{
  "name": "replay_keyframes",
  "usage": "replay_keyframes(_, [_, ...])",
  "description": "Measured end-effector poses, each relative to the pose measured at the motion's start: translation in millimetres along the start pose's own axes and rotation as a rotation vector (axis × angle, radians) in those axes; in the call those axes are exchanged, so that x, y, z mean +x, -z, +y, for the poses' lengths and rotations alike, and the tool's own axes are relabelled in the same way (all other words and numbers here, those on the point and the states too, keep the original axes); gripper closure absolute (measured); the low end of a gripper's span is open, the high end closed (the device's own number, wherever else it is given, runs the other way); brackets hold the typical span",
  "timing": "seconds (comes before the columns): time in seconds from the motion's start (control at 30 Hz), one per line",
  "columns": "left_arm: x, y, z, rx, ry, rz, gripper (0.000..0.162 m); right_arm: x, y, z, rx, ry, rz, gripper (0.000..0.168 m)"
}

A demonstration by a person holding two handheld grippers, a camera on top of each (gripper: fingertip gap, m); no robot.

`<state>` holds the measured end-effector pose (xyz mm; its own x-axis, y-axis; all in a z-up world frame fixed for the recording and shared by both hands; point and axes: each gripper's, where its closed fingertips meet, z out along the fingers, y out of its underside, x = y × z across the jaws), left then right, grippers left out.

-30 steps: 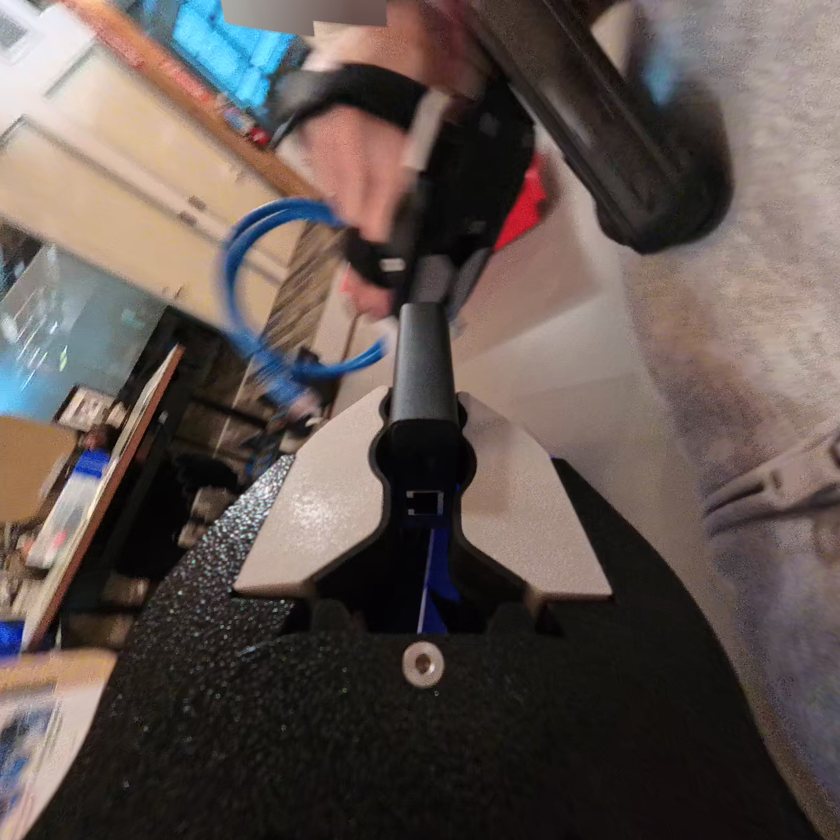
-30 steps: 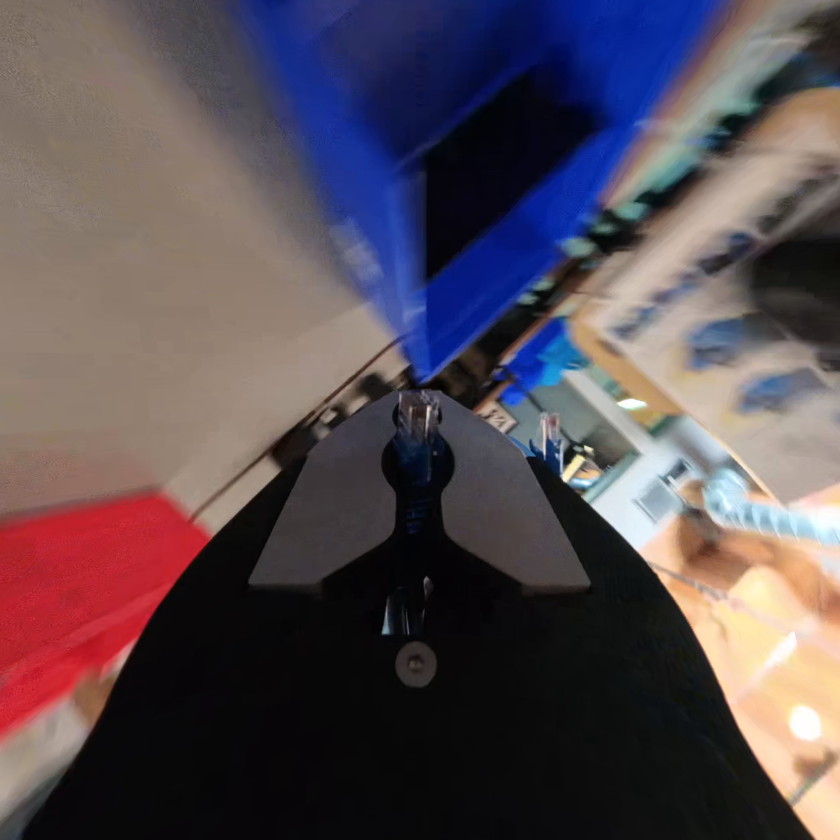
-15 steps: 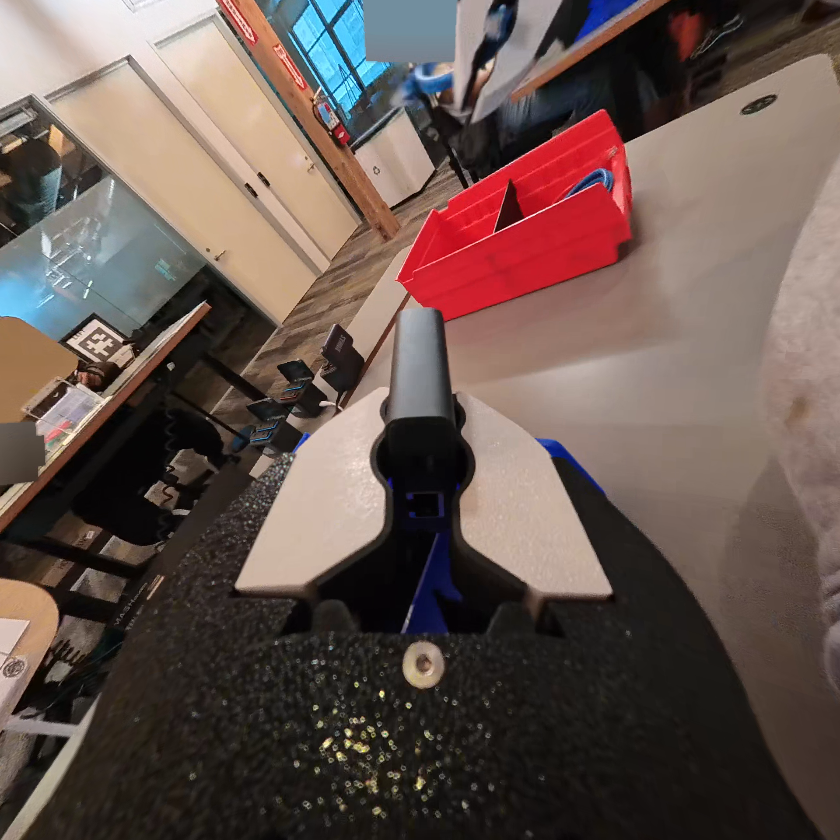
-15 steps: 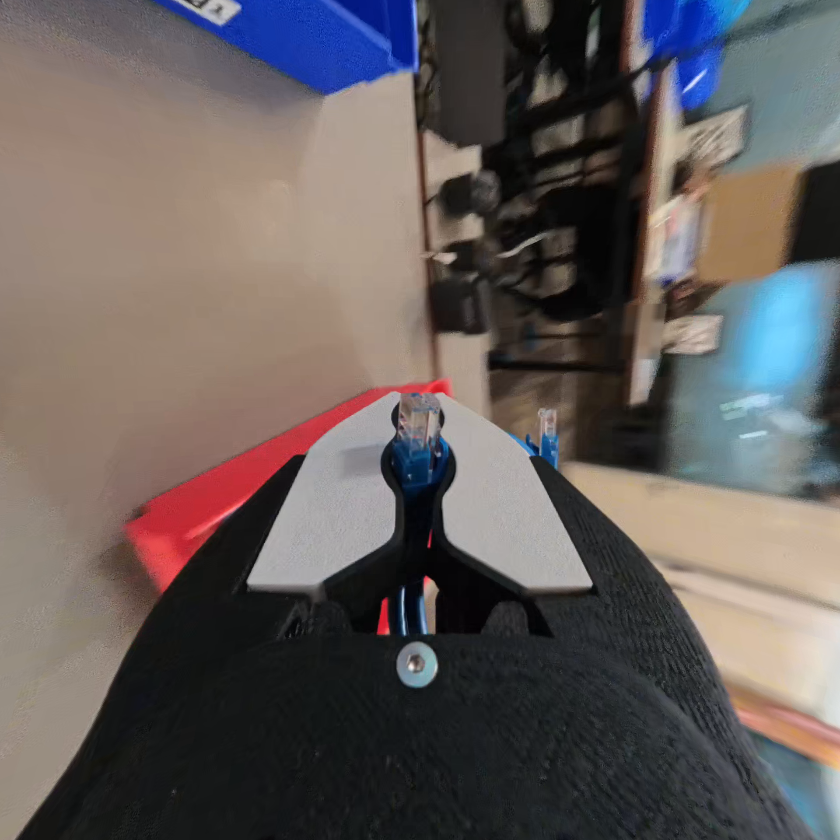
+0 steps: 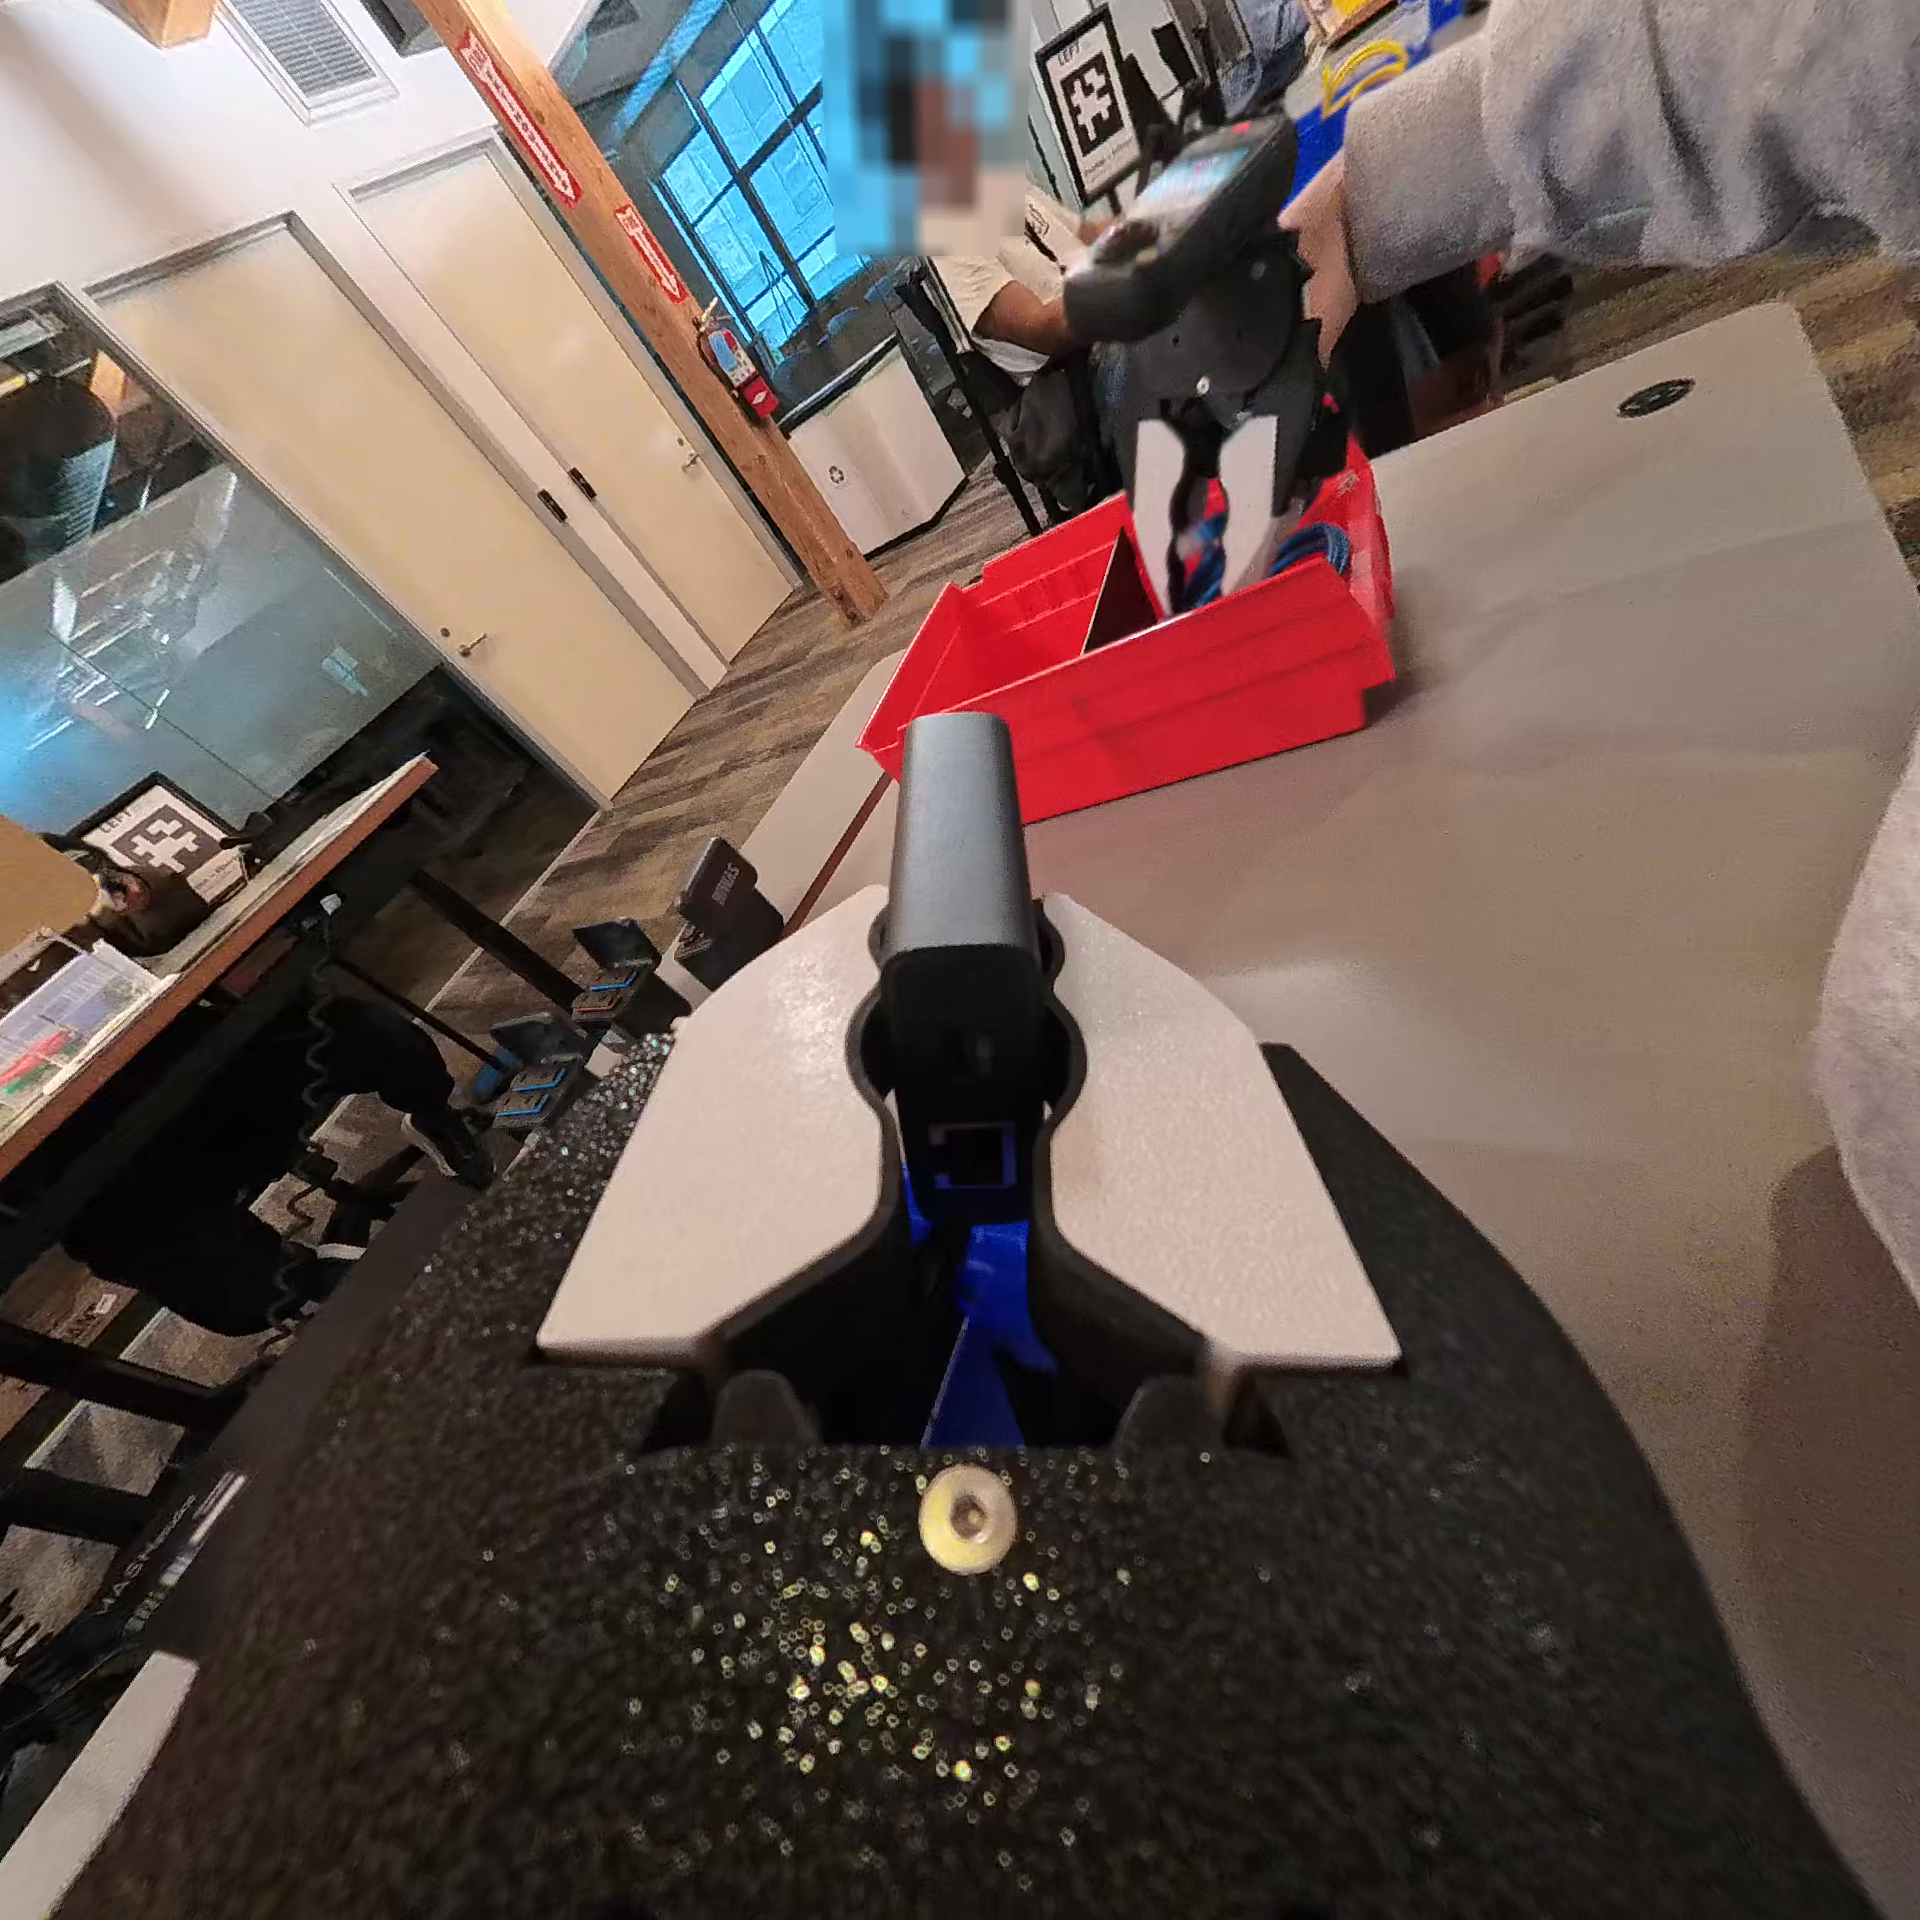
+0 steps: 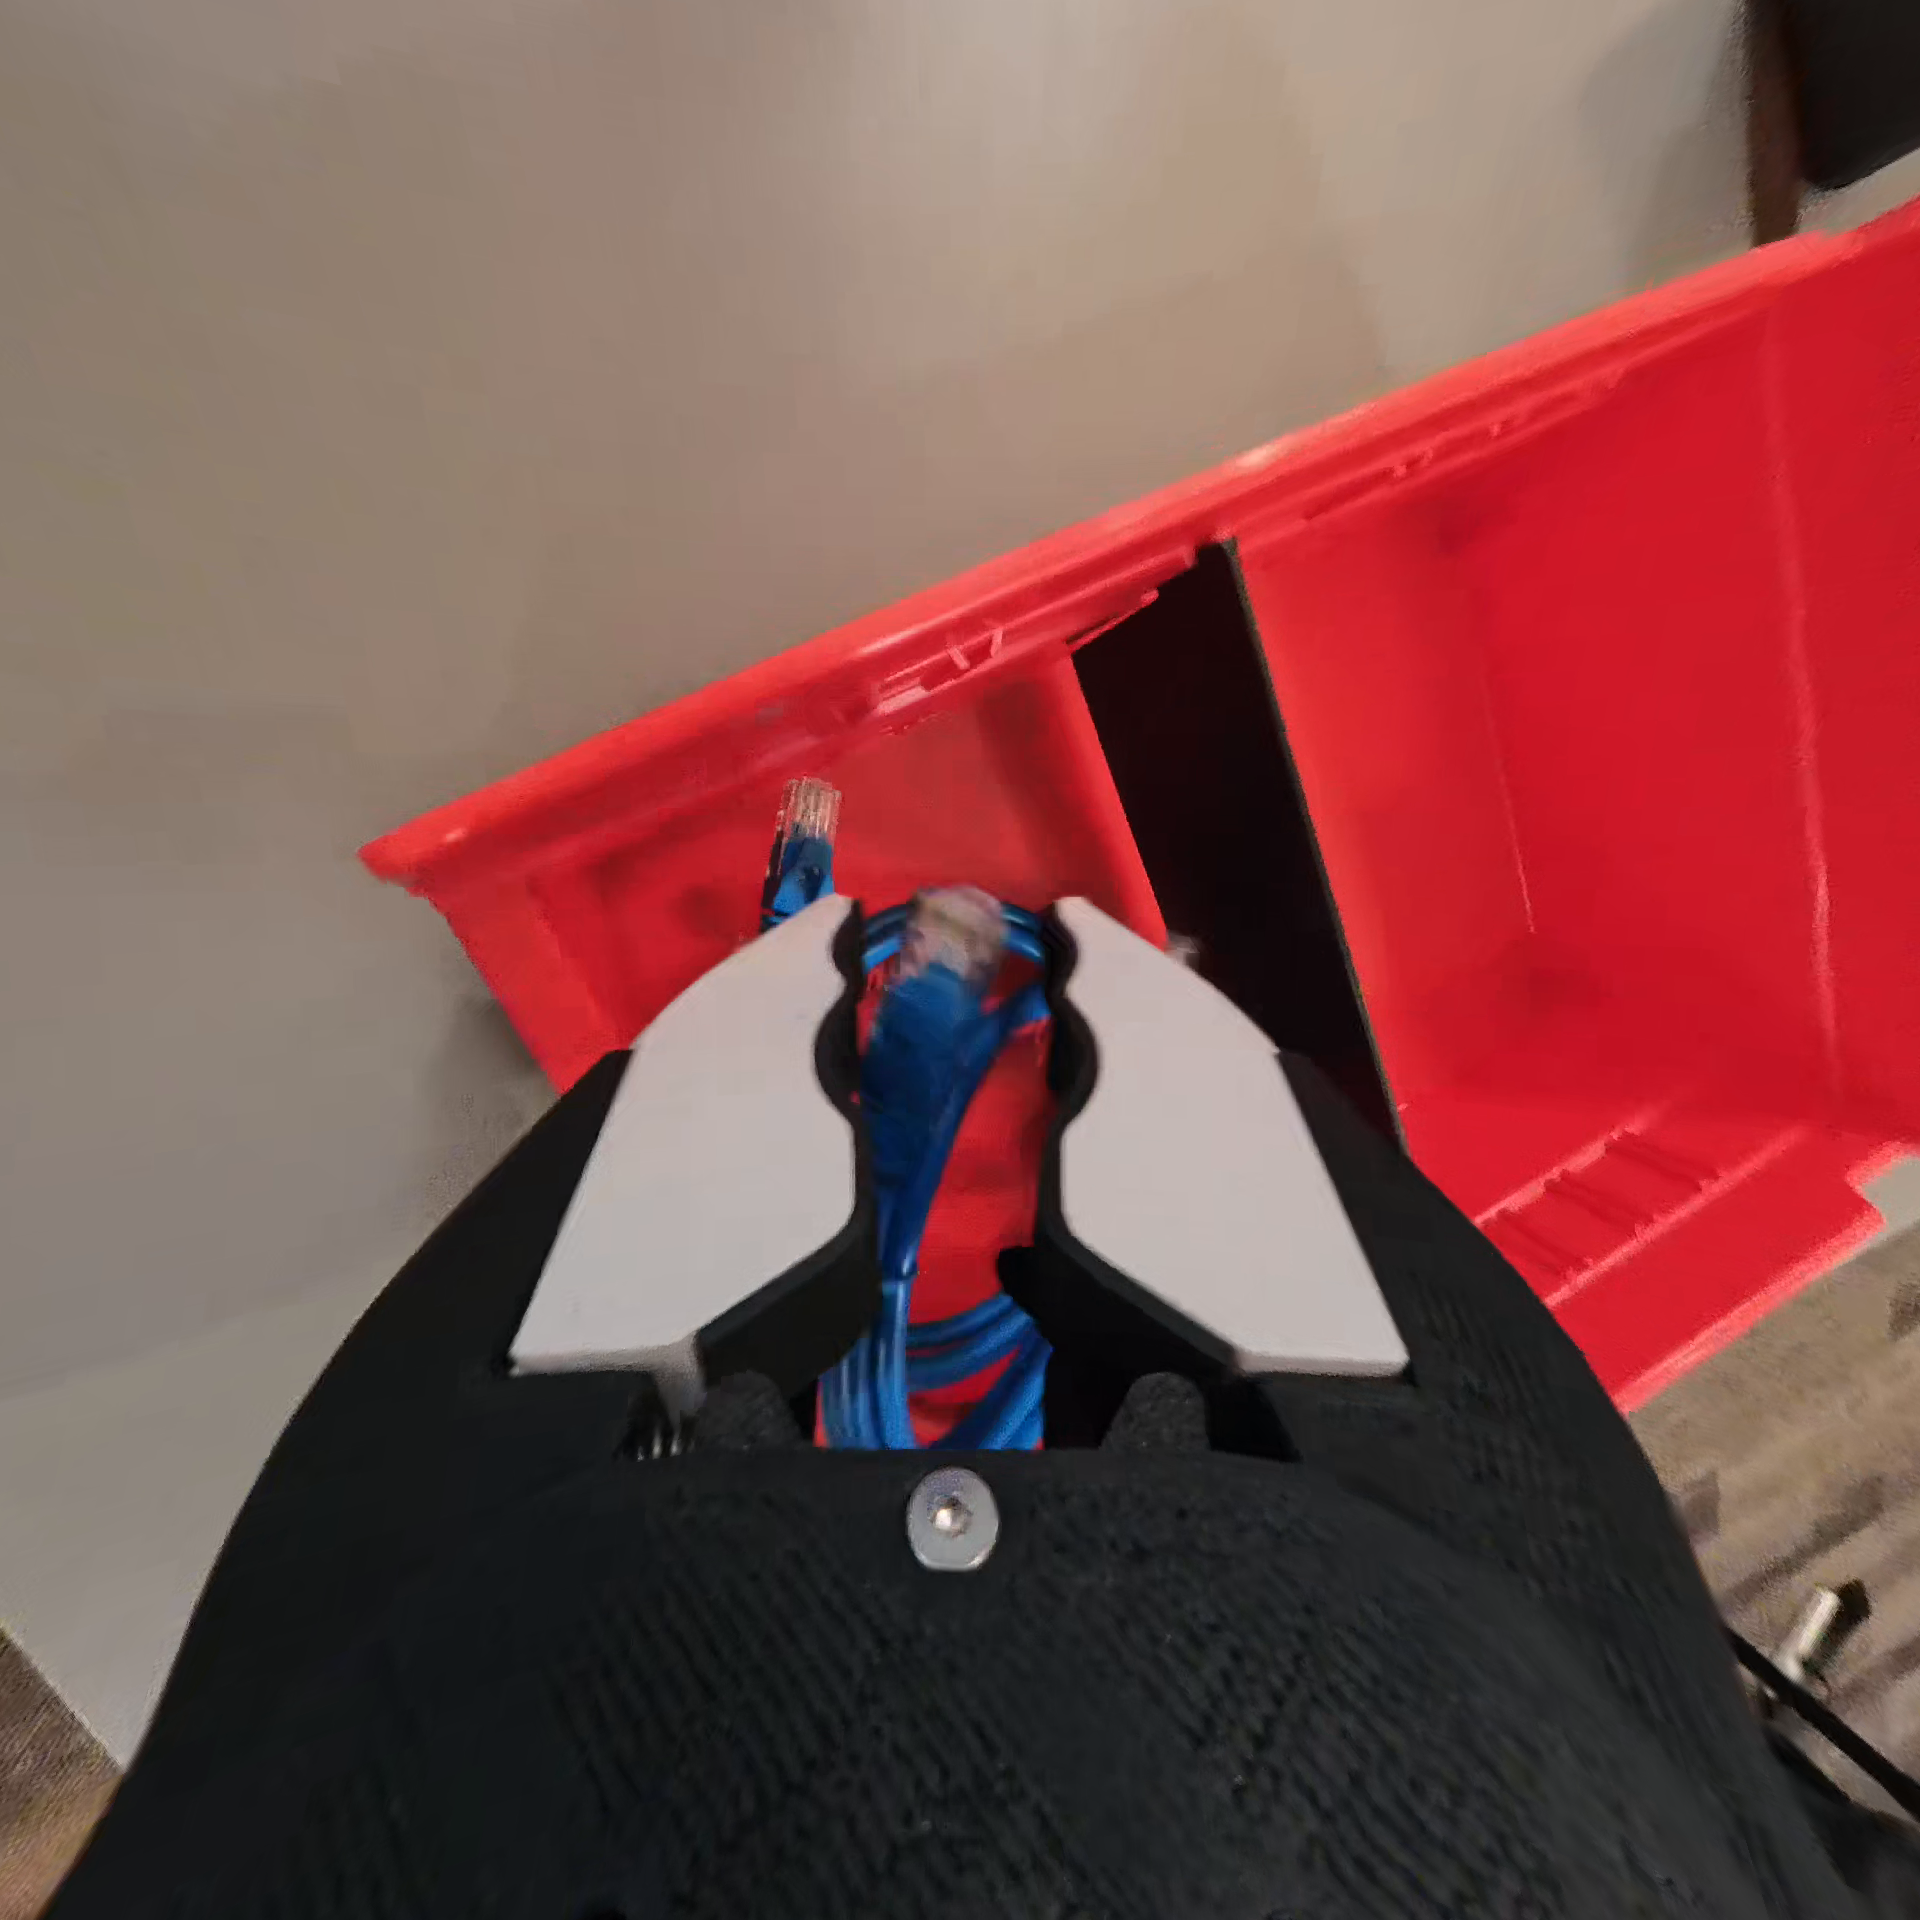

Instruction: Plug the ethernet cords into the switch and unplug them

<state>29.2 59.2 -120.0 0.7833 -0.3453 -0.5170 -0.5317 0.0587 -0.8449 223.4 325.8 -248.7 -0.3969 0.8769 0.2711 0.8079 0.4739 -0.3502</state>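
Cable (image 6: 935, 1049), blue, light and floppy, hangs between our released right fingers (image 6: 1164, 1122) over the red bin (image 6: 1558, 831), best held by its plug; left fingers (image 5: 748, 1122) clench a stiff black adapter (image 5: 956, 862).

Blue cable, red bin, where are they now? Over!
Left gripper shut on black adapter. Right gripper open over red bin. Blue cable coiled in its left compartment. Nothing blocking.

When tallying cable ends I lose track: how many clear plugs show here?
2. One clear plug, blurred, lies between the open right gripper's fingertips; the other sticks up just left of them, inside the red bin. Others could hide under the gripper.
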Motion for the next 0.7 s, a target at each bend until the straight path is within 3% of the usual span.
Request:
replay_keyframes(0.03, [-0.4,-2.4,-0.8,-0.003,0.002,-0.003,0.140,0.3,-3.8,-0.6,-0.024,-0.003,-0.010,0.122])
replay_keyframes(0.13, [-1.1,-8.8,-1.7,-0.002,0.015,-0.013,0.140,4.4,1.9,-5.8,-0.069,-0.080,-0.040,0.087])
replay_keyframes(0.2, [-1.2,-12.1,-0.7,0.005,0.028,-0.019,0.140,13.4,18.3,-16.3,-0.033,-0.119,-0.011,0.083])
replay_keyframes(0.3, [1.8,-15.5,-1.5,0.047,0.086,0.005,0.141,23.5,53.7,-74.7,0.197,-0.107,0.127,0.084])
replay_keyframes(0.37, [3.9,-16.7,-4.5,0.088,0.138,0.034,0.141,14.3,74.7,-132.4,0.404,-0.025,0.227,0.091])
replay_keyframes(0.43, [5.9,-17.7,-5.1,0.105,0.169,0.060,0.141,-10.6,80.5,-174.0,0.491,0.105,0.262,0.097])
replay_keyframes(0.57, [21.7,-16.6,-15.8,0.170,0.187,0.167,0.141,-83.4,84.4,-258.3,0.730,0.293,0.135,0.110])
replay_keyframes(0.7, [33.2,-19.0,-19.8,0.174,0.167,0.213,0.141,-138.1,86.8,-305.2,0.858,0.392,-0.032,0.121])
